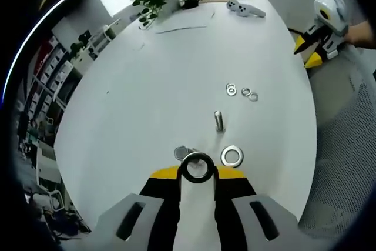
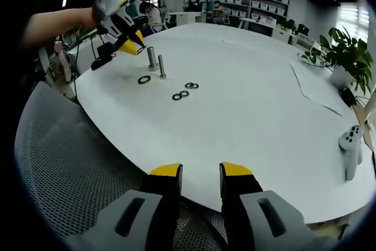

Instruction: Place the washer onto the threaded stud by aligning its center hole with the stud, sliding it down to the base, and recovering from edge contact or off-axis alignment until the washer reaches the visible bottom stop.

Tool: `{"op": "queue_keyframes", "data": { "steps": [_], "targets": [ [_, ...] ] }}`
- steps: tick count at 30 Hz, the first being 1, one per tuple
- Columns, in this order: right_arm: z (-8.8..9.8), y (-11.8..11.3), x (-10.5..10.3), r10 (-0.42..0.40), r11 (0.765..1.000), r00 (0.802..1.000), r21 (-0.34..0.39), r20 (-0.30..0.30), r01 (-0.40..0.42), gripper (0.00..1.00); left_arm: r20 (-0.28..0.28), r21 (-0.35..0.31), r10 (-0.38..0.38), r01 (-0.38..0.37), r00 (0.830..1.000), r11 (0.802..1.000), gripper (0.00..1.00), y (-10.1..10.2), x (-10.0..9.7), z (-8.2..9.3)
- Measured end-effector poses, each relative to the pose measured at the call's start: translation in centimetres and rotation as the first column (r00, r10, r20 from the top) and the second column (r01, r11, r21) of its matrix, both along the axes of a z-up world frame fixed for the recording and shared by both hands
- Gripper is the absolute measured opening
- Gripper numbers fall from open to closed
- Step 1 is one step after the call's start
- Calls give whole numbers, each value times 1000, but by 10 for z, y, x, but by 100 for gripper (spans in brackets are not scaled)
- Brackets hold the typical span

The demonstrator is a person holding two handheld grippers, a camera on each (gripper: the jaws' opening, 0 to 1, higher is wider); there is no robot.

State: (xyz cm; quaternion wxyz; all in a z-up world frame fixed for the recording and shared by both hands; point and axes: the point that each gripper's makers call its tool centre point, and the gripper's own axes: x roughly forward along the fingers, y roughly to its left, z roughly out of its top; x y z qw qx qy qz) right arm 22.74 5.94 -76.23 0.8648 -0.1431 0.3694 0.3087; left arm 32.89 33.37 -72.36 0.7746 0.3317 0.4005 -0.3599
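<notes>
Left gripper view close over the stud [image 1: 218, 120], right gripper view [image 2: 161, 66] facing from across the table [image 1: 147, 86].

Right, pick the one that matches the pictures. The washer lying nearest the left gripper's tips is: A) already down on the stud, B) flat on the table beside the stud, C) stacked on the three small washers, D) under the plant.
B: the large washer lies flat on the white table, apart from the upright stud.
</notes>
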Motion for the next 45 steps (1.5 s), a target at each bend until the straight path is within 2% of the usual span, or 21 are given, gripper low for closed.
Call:
{"op": "queue_keyframes", "data": {
  "steps": [3, 14, 26, 42, 45],
  "targets": [
    [0, 0, 0, -1, 1000, 1000, 1, 0, 1, 28, -2, 6, -18, 18, 1000, 1000, 19, -2, 4, 0],
    [0, 0, 0, 0, 1000, 1000, 5, 3, 0, 28, -14, 15, -6, 7, 1000, 1000, 19, -2, 20, -2],
    [1, 0, 1, -8, 1000, 1000, 9, 8, 7, 28, -44, 25, -20, 21, 999, 999, 19, -3, 22, -7],
    [2, 0, 2, -14, 1000, 1000, 13, 12, 14, 28, -108, 44, -21, 26, 994, 999, 19, -3, 22, -30],
    [-1, -3, 2, -26, 1000, 1000, 0, -6, 26, 28, -120, 47, -8, 14, 993, 999, 19, -3, 21, -35]
  ]
}}
